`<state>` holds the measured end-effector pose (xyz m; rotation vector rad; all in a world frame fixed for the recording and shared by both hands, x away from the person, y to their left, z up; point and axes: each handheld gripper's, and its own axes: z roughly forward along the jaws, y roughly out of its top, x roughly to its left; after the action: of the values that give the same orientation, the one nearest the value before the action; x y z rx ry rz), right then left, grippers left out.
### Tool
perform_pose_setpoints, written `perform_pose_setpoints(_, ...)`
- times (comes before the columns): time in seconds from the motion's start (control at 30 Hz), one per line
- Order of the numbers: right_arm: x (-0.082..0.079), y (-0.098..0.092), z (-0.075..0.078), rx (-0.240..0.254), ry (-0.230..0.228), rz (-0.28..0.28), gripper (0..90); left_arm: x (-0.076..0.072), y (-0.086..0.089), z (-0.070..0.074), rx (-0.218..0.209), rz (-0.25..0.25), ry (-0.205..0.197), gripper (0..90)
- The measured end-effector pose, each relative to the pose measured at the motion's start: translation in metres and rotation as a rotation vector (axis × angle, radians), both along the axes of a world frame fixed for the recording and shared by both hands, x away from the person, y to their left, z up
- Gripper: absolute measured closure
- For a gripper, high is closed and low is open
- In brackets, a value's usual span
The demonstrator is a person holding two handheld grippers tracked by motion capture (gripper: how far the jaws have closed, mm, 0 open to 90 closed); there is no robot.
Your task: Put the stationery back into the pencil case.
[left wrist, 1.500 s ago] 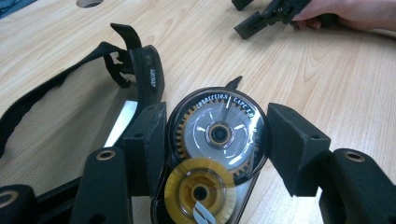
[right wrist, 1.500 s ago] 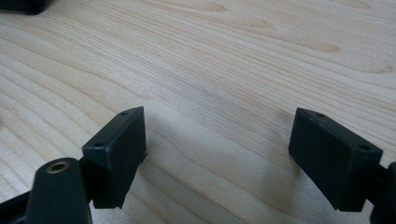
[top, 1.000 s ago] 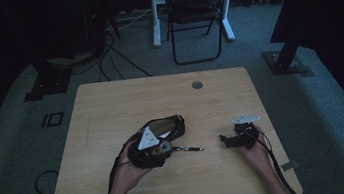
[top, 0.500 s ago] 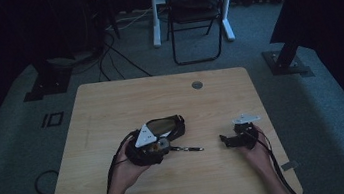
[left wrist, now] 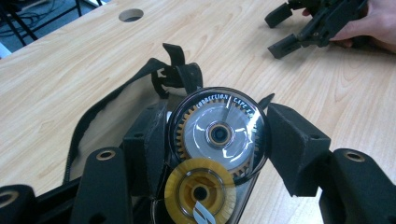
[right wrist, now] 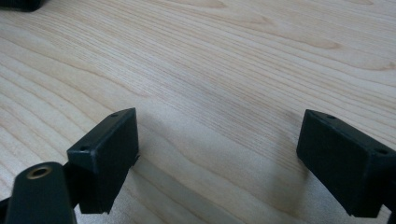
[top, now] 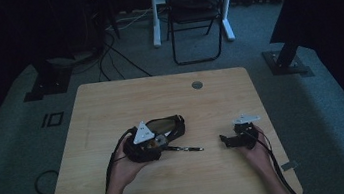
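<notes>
Firmly clamped: correction tape (left wrist: 218,135), left jaws.

Place: dim lab or studio
Signs: wooden table (top: 111,110) with cable hole (top: 197,84), folding chair (top: 197,18), stand bases (top: 288,56), floor cables (top: 118,48), carpet

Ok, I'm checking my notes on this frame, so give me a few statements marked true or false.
1. The left gripper has a correction tape between its jaws. True.
2. The right gripper grips a cup. False: its jaws stand open over bare table, nothing between them.
3. A black pouch lies just beyond the correction tape. True.
4. The tabletop has no opening. False: a round hole sits near its far edge.
5. A pen lies between the two grippers. True.
</notes>
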<state>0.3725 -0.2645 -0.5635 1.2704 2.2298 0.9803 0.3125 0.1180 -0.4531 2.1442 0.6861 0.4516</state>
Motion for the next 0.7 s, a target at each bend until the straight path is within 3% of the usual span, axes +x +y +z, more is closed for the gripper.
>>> perform_pose_setpoints(0.7,0.000,0.000,0.000,0.000,0.000,0.000,12.8,0.015,-0.001,-0.003,0.006,0.062,-0.013,41.2)
